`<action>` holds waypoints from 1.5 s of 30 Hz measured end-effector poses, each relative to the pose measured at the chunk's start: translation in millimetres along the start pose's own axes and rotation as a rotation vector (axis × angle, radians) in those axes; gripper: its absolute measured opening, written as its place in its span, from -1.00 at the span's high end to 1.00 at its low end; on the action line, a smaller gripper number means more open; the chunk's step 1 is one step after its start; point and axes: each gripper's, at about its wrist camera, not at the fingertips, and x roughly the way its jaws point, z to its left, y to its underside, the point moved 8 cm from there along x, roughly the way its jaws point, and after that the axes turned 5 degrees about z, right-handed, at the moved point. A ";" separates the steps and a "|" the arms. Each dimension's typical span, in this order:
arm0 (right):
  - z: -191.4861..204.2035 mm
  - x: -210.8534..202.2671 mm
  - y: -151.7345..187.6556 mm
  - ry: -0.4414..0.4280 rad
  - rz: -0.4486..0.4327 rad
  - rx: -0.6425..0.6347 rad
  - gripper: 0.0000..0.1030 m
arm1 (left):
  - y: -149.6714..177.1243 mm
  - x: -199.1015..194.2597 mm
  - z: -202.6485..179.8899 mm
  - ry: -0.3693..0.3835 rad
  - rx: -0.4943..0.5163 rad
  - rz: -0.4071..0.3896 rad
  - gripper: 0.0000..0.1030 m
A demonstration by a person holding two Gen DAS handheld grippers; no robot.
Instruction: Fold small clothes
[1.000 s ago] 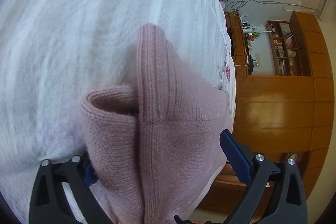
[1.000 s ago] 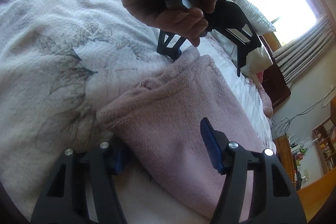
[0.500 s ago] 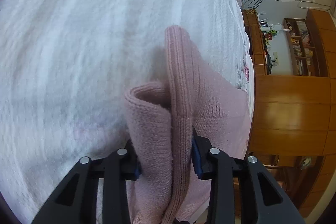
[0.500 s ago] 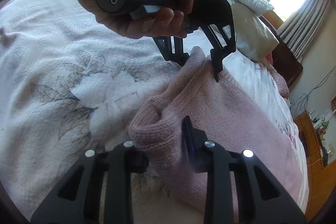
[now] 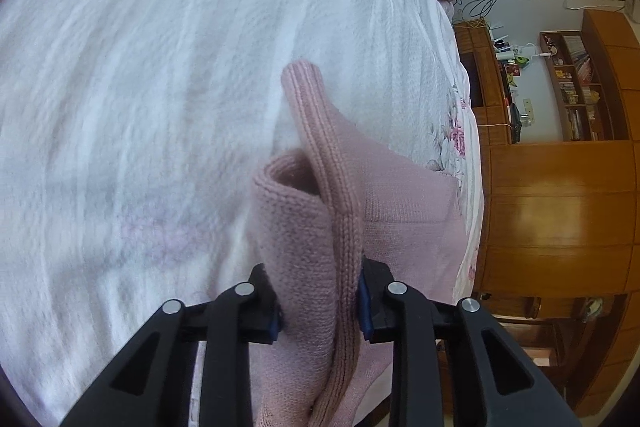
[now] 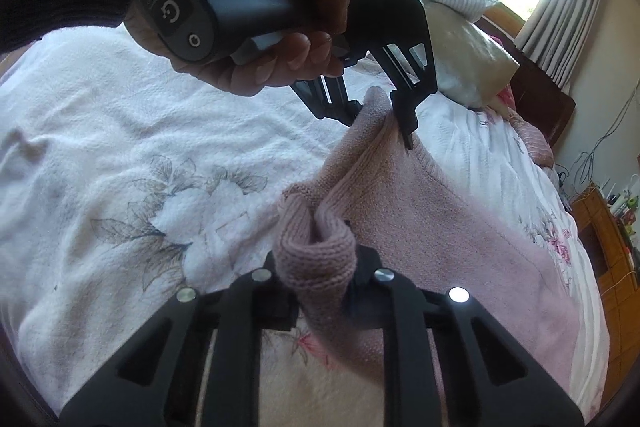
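White quilted bedspread with a faded flower print (image 6: 132, 155) fills the space ahead of and beneath both tools, and on it, running forward from the jaws, lies the pink knitted garment (image 6: 448, 227), its near edge lifted.

The left gripper (image 5: 320, 301) is clamped on a bunched ribbed edge of the knit; the right gripper (image 6: 320, 291) is likewise pinched on a rolled corner. Seen from the right tool, the left one sits forward and slightly above, held by a hand (image 6: 280, 39).

To fold well, I would judge it best to keep both pinches level and carry the edge forward together, so the layers land square (a knit stretches easily if one side leads).

Pale pillows (image 6: 452, 27) lie well ahead, and a brown wooden cabinet (image 5: 560, 203) stands right of the left tool; neither appears to block the fold.
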 end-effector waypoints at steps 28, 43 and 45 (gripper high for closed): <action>-118.5 -97.0 2.0 -0.076 -0.128 0.332 0.74 | 28.4 -16.9 -157.4 -0.177 0.112 -0.055 0.46; -162.9 -112.1 29.6 -0.083 -0.162 0.448 0.75 | 35.2 12.0 -205.6 -0.221 0.157 -0.039 0.46; -167.7 -113.0 33.3 -0.079 -0.167 0.455 0.75 | 34.3 17.3 -208.3 -0.221 0.157 -0.038 0.46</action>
